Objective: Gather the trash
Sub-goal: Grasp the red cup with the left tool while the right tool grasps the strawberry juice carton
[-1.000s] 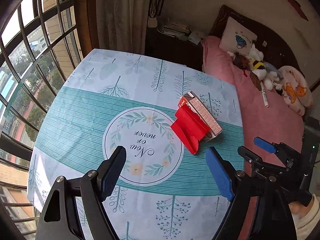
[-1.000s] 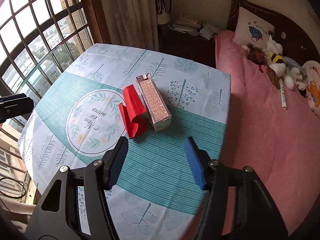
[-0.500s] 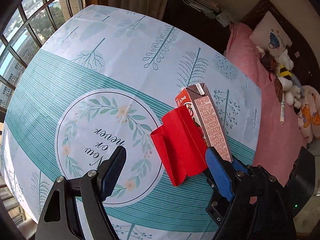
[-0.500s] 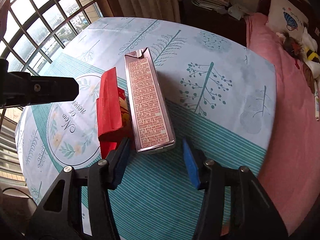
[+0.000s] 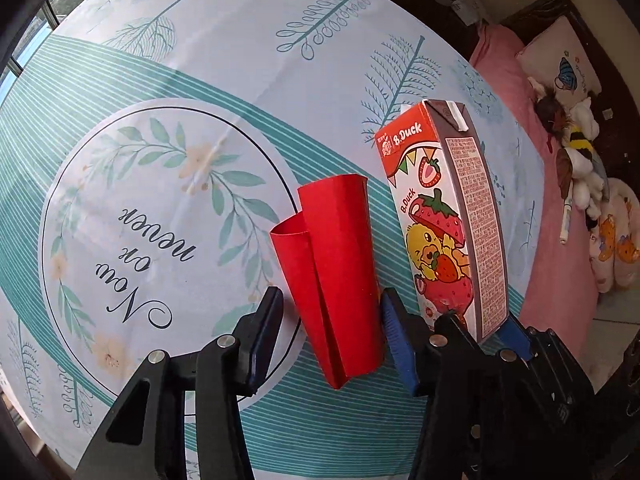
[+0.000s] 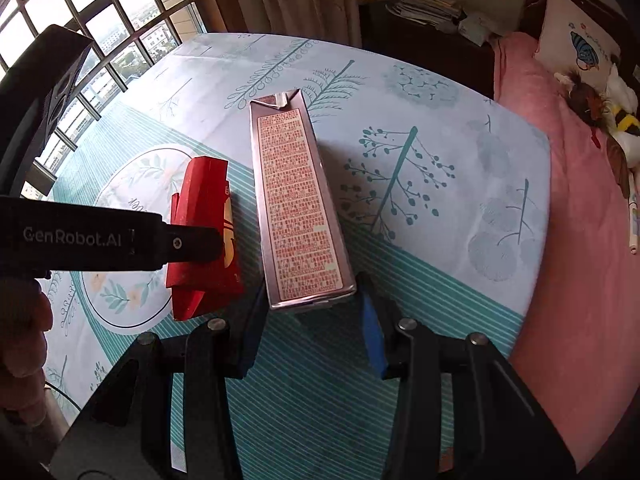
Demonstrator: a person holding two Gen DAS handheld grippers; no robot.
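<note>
The left gripper (image 5: 328, 332) is spread wide, its black finger on one side and its blue-padded finger on the other side of the near end of the red folded paper (image 5: 334, 276), so the paper lies in the gap with nothing pressing it yet; that placement looks meant to let the fingers close across the paper's narrow width, where the loose folds should flatten together rather than slip away. The right gripper (image 6: 310, 332) is likewise spread, straddling the near end of the drink carton (image 6: 298, 208), which lies on its side with the printed panel up and its folded top pointing away; the fingers stand just beside the carton's end, and I cannot tell whether either pad touches it. Coming in along the carton's length seems chosen so the pads can meet its two flat long faces. Paper and carton lie side by side, nearly touching, near the edge of the table (image 6: 440, 128), on a cloth printed with trees and a wreath. That closeness is why the two grippers crowd together, the left one's blue finger sitting between the two pieces. Beyond the table stands a bed with a pink cover (image 6: 580, 208). No bin shows in either view.
</note>
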